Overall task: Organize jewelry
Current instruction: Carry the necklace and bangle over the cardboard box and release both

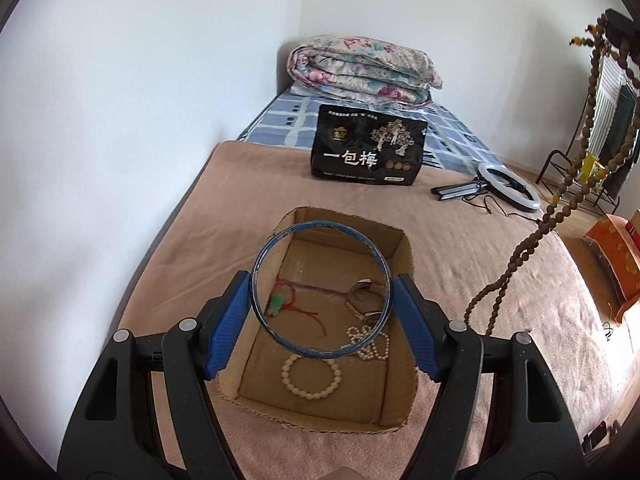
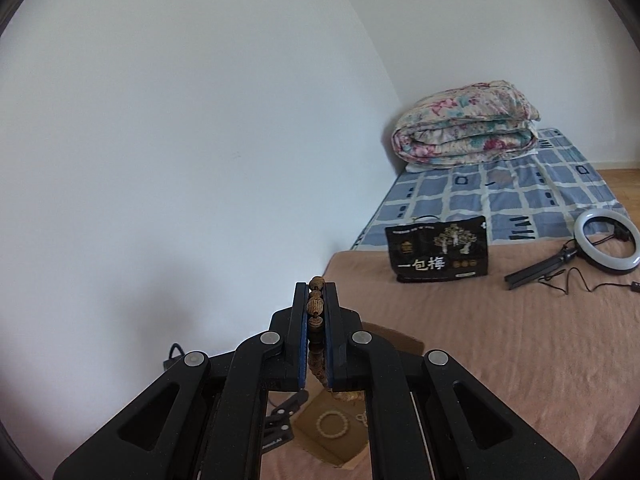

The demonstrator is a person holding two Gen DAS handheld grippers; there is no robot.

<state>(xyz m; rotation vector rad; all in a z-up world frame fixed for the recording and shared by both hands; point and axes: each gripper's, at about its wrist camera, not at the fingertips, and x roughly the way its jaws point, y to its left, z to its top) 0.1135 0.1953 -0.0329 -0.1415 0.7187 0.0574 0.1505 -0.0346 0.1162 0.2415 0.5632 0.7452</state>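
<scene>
we have the left gripper (image 1: 320, 300) over the cardboard box (image 1: 404, 396) on the bed (image 1: 500, 280), fingers (image 1: 226, 328) spread wide and pressed against the outside of the blue bangle (image 1: 320, 289). it looks pinched across its width and hangs above the box opening, probably so it drops straight in.

right gripper (image 2: 316, 312) is raised, fingers closed tight on the brown bead strand (image 2: 315, 306). the long strand trails down toward the bed at the right of the left view, likely lifted high so the loose length clears the box rim.

count inside the box: one cream bead bracelet (image 1: 311, 376), one pearl piece (image 1: 370, 342) bunched up, one red cord with green pendant (image 1: 276, 304), one watch-like item (image 1: 362, 294), hard to confirm. two pieces in hand, so roughly four in and two to go.
</scene>
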